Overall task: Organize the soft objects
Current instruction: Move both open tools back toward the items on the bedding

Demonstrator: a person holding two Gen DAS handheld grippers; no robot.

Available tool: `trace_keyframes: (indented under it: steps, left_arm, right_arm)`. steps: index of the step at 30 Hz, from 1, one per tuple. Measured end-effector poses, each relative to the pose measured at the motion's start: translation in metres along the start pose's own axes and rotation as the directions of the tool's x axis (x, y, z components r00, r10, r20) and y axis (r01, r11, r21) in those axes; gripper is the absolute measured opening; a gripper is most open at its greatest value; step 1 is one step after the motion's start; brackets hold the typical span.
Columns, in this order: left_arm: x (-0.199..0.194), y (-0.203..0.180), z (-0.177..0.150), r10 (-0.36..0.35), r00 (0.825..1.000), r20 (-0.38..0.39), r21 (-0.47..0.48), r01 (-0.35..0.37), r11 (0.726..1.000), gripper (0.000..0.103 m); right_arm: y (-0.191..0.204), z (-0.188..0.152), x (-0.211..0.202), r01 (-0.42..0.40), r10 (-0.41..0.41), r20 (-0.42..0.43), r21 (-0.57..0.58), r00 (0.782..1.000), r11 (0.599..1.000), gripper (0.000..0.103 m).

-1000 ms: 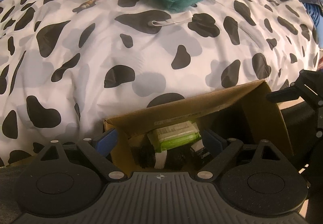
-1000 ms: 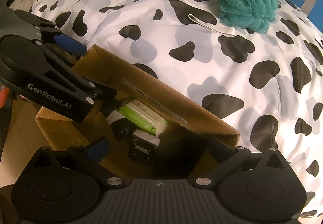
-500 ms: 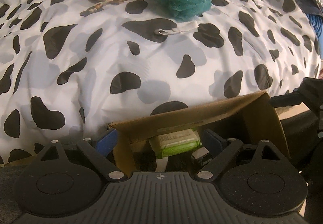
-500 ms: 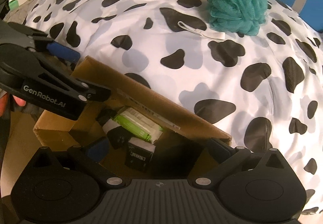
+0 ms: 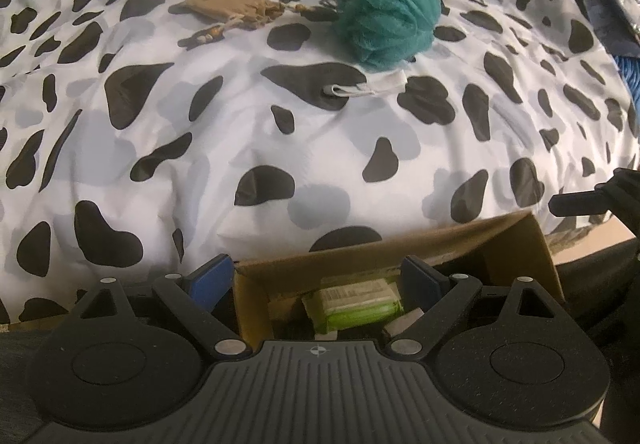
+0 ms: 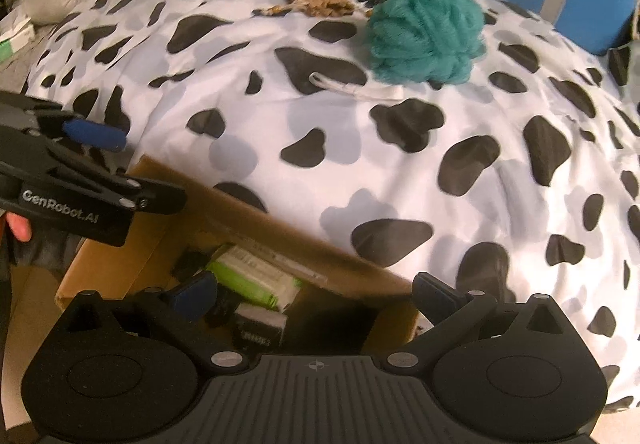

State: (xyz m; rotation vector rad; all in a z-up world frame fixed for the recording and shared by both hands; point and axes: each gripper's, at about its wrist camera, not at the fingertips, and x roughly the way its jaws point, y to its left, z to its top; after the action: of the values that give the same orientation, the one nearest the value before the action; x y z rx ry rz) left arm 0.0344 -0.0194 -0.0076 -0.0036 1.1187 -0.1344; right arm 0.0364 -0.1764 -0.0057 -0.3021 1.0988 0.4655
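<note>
Two soft things are sliding lower in your left wrist view as you tilt up from the cardboard box (image 5: 516, 244): the teal loofah (image 5: 386, 28) and tan pouch (image 5: 230, 4), both lying on the bed (image 5: 160, 172) in the upper half. Your left tool (image 5: 316, 280) is standing wide open, empty. In your right wrist view the loofah is likewise dropping toward centre; your right tool (image 6: 316, 294) is gaping, holding nothing, so you're probably lining up the next pick.

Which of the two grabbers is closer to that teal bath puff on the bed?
Neither is clearly closer. The left gripper and right gripper both hover open over the cardboard box, with the teal puff far up the spotted duvet, untouched.
</note>
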Motion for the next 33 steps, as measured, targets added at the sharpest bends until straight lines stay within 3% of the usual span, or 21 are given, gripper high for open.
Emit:
trace_keyframes:
  steps: [7, 18, 33]
  left_arm:
    - [-0.014, 0.0, 0.003, 0.005, 0.995, 0.097, -0.002, -0.005, 1.0, 0.092]
    - [-0.033, -0.002, 0.007, 0.029, 0.968, 0.248, -0.01, -0.027, 1.0, 0.092]
    - [-0.039, 0.0, 0.009, 0.047, 0.956, 0.29, -0.015, -0.044, 0.999, 0.092]
  right_arm:
    - [-0.017, 0.006, -0.014, 0.063, -0.072, 0.108, 0.091, 0.992, 0.994, 0.103]
    - [-0.032, 0.01, -0.038, 0.109, -0.155, 0.267, 0.182, 0.951, 0.977, 0.103]
    - [-0.03, 0.011, -0.044, 0.133, -0.181, 0.318, 0.167, 0.931, 0.977, 0.103]
